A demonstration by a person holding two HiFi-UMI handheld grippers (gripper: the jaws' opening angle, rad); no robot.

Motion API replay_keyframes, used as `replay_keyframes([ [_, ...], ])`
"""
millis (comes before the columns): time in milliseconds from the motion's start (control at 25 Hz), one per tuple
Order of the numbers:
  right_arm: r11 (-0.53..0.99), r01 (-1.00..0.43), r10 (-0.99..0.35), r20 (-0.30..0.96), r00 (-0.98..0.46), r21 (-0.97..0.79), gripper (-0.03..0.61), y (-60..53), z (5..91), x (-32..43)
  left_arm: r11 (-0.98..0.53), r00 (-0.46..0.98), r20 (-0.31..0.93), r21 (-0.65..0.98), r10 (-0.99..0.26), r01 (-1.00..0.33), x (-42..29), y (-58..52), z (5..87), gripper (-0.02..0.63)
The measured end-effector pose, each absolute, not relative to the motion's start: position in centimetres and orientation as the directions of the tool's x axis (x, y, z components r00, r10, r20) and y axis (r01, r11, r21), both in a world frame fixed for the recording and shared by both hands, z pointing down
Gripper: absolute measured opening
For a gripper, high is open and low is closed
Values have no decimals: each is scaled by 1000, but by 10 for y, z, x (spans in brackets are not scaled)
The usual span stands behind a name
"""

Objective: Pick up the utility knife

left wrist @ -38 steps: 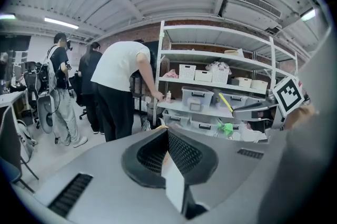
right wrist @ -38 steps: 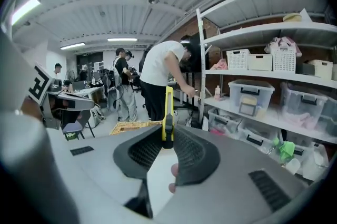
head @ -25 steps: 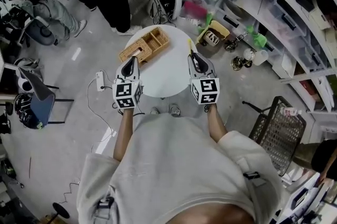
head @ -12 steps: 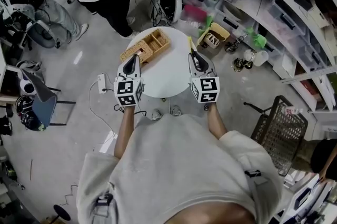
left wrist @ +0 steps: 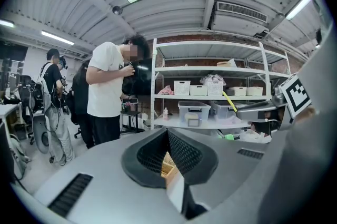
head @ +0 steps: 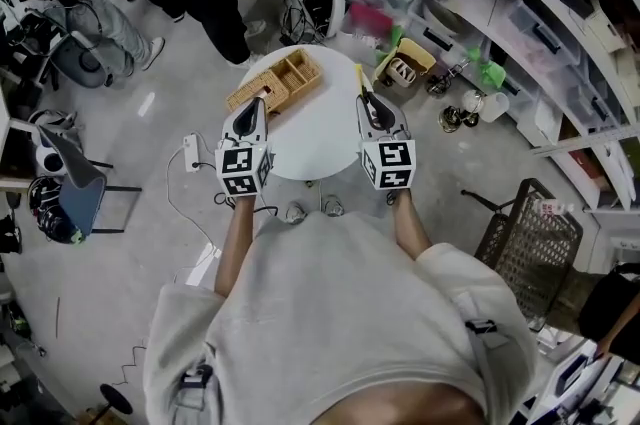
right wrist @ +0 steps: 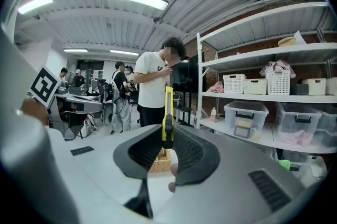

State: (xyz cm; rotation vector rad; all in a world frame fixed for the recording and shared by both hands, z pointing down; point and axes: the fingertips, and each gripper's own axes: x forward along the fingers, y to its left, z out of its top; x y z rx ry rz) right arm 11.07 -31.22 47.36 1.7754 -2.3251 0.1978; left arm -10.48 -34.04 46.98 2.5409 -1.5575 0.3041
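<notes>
My right gripper point(right wrist: 167, 138) was clamped on the utility knife point(right wrist: 168, 112), its yellow body standing up out of the jaws, over the counter's point(head: 320, 148) right edge; my left gripper point(left wrist: 167, 136), over the counter's left side, had its jaws together, empty; I judged the pick-up done, the next move calling only for a steady hold.

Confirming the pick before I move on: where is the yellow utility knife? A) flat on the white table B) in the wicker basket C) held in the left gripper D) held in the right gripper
D: the utility knife stands upright, clamped between the jaws of the right gripper.
</notes>
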Motion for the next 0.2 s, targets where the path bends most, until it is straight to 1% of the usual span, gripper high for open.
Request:
replay_keyframes([
  [200,269,-963,-934,250,-257,16,83,-309,476,110,-452,441,245,15,-863,-892,-104,-339,470,20],
])
